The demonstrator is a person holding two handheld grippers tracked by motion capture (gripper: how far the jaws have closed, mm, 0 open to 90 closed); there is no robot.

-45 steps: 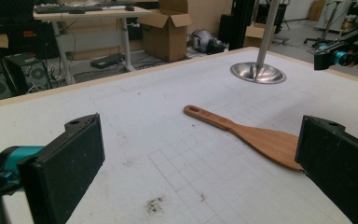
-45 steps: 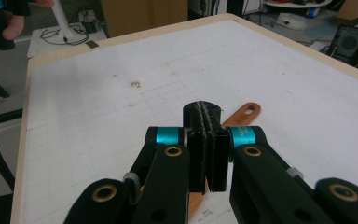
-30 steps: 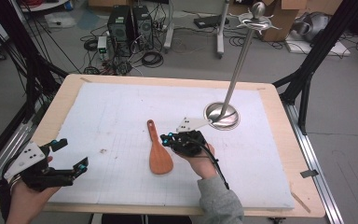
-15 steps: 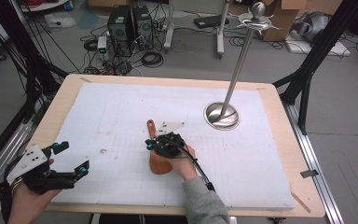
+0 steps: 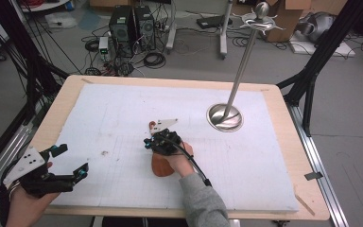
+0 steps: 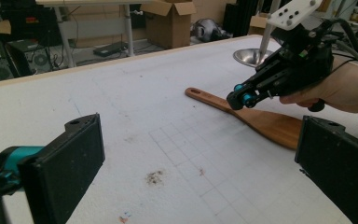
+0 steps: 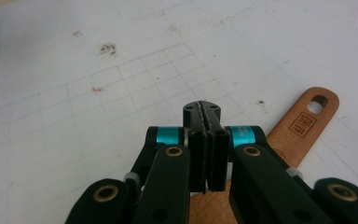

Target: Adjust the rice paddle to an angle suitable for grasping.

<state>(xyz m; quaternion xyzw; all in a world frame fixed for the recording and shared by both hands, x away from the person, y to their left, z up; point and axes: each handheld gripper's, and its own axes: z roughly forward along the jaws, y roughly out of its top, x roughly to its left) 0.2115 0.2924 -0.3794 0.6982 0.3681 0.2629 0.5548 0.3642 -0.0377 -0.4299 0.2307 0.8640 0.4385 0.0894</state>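
The flat brown wooden spatula (image 5: 159,163) lies on the white foam mat (image 5: 123,113), just below the centre of the high view, its blade toward the bottom of the frame and its handle running up-frame. Most of it is covered there by my right hand (image 5: 182,161) and my right black two-jaw gripper (image 5: 147,142). In the right gripper view the handle end, with a hanging hole and a small stamped mark, shows at centre right (image 7: 303,126), beside and beneath my closed jaws. Those jaws are pressed together with nothing between them; the spatula lies under them, not gripped. In the left gripper view the right gripper (image 6: 242,98) hovers just over the spatula's neck (image 6: 261,122), at the upper right of the frame; I cannot tell whether it touches the wood.

My left black two-jaw gripper (image 5: 71,163) is at the lower left of the high view, held in my left hand (image 5: 21,205), well apart from the spatula. Its jaws stand wide, nothing between them.

A round steel base with an upright metal pole (image 5: 225,117) stands on the mat right of centre. The mat rests on a light wooden table (image 5: 283,123).
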